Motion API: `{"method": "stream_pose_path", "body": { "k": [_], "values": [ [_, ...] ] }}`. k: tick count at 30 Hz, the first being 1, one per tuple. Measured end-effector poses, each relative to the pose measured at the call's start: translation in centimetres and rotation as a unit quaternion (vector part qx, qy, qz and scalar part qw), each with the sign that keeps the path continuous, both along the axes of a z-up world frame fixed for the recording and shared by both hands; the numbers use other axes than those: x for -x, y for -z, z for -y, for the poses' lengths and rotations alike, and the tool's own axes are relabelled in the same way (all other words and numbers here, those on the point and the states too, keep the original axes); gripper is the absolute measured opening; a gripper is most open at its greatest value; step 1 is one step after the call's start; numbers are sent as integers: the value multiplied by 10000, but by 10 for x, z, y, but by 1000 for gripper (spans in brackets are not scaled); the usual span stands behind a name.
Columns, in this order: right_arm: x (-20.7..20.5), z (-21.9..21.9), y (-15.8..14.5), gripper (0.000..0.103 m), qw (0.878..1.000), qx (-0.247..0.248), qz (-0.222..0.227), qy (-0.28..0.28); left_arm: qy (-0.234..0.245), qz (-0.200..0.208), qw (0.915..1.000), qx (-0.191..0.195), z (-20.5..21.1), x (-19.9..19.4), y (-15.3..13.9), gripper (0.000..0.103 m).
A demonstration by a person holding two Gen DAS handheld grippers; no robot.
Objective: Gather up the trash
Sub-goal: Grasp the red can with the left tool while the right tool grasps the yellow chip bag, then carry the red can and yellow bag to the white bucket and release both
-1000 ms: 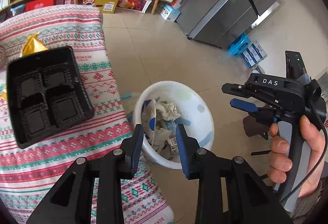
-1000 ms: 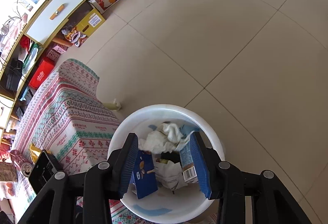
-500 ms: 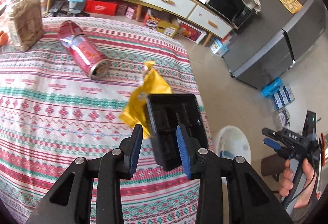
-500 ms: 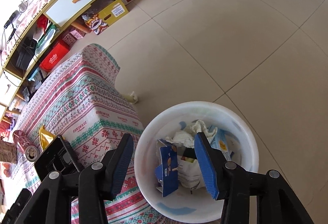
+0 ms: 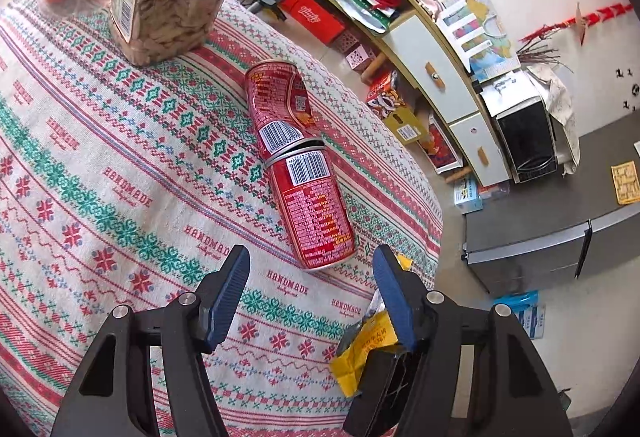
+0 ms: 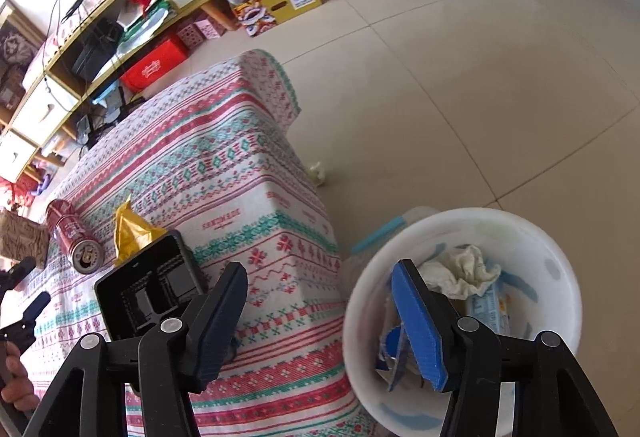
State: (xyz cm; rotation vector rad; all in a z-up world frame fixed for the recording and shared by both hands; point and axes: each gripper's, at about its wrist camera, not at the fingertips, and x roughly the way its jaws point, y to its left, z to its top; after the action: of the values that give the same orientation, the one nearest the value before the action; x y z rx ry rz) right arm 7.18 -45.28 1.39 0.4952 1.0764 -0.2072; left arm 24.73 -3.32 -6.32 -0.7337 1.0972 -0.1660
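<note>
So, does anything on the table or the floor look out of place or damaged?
Yes. Two red cans lie on their sides on the tablecloth, end to end, and the far one is dented. A crumpled scrap lies on the floor by the table, outside the white bin.

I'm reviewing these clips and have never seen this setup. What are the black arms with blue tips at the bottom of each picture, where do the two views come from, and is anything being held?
No robot here: a person holds a two-finger claw in each hand, with a wide-angle camera on each looking along its blue fingers. The left claw is over a patterned tablecloth, aimed at two red cans lying end to end; a yellow wrapper and black tray lie beside it. The right claw hangs between the table edge and a white bin of trash. Both claws' jaws are opening, with nothing between them.
</note>
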Motion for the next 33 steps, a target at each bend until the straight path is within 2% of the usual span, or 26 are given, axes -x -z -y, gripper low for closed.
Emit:
{"method": "stream_pose_path", "body": {
  "k": [2, 6, 13, 16, 17, 21, 27, 29, 31, 32, 33],
  "values": [
    [-13, -15, 4, 66, 9996, -103, 11, -251, 66, -38, 9999, 97, 7, -12, 7, 66],
    [-41, -49, 10, 66, 9969, -139, 50, -776, 128, -99, 9999, -51, 25, -31, 15, 66],
    [-89, -87, 30, 69, 9914, -434, 43, -1232, 162, -401, 9978, -507, 43, -54, 33, 66],
    [-111, -91, 39, 69, 9906, -535, 26, -1261, 259, -241, 9985, -417, 42, -56, 37, 65],
    [-116, -93, 45, 69, 9900, -604, -38, -1277, 318, -155, 9986, -399, 41, -53, 37, 60],
    [-135, -115, 65, 69, 9852, -672, -302, -1546, 607, 114, 9953, -744, 40, -39, 32, 57],
    [-153, -141, 81, 68, 9823, -577, -507, -1708, 709, 183, 9932, -906, 30, -23, 26, 56],
    [-156, -145, 85, 57, 9814, -525, -613, -1743, 751, 265, 9914, -1037, 28, -16, 21, 56],
    [-157, -154, 86, 31, 9789, -426, -644, -1891, 793, 293, 9908, -1061, 25, -12, 19, 56],
    [-156, -157, 83, 24, 9783, -357, -591, -1954, 802, 298, 9909, -1037, 23, -10, 18, 56],
    [-154, -161, 79, 11, 9774, -329, -530, -2019, 810, 300, 9910, -1023, 20, -7, 18, 55]
  ]
}}
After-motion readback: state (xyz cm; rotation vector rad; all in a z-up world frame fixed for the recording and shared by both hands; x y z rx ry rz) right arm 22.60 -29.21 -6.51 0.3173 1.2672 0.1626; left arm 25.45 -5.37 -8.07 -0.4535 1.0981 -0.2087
